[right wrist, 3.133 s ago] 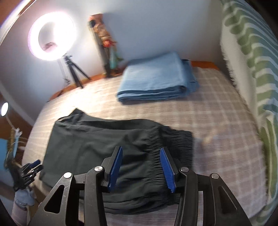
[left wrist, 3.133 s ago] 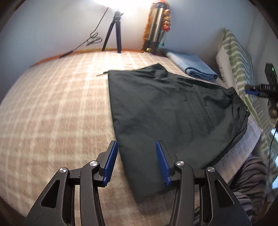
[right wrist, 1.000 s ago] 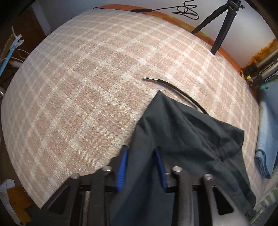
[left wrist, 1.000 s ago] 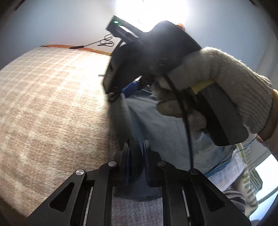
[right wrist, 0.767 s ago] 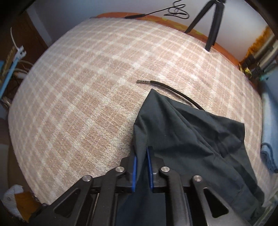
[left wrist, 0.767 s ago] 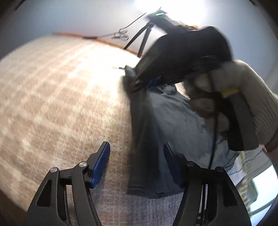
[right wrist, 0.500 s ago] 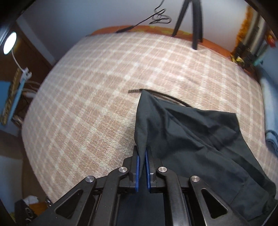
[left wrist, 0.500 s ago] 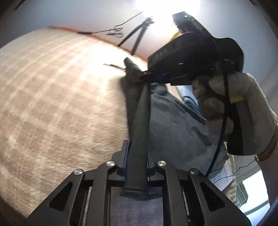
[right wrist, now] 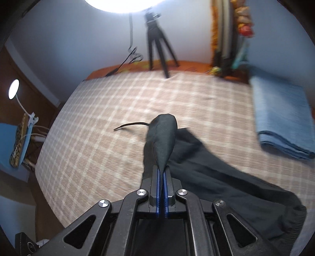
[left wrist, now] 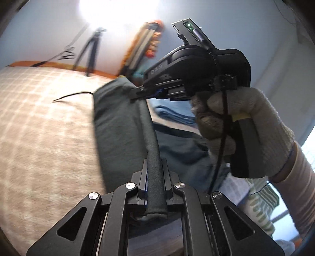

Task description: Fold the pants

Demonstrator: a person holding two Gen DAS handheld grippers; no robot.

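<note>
Both grippers have just closed on the hem end of the one pair of dark pants [right wrist: 206, 173] and lifted it off the bed [right wrist: 110, 126]. Left gripper [left wrist: 154, 183] pinches a rolled fold of cloth; right gripper [right wrist: 161, 189] clamps a second fold, its gloved hand [left wrist: 244, 126] visible in the left view. The pants' long axis runs from the raised hem toward the waistband at the bed's near right edge. One folded blue cloth [right wrist: 281, 118] lies by the right edge; one black cable [right wrist: 132, 125] lies mid-bed.

Plaid bedspread [right wrist: 110, 122], black tripod [right wrist: 157, 45], folded blue blanket [right wrist: 281, 120], thin black cable [right wrist: 132, 125], bright ring light [right wrist: 122, 4]
</note>
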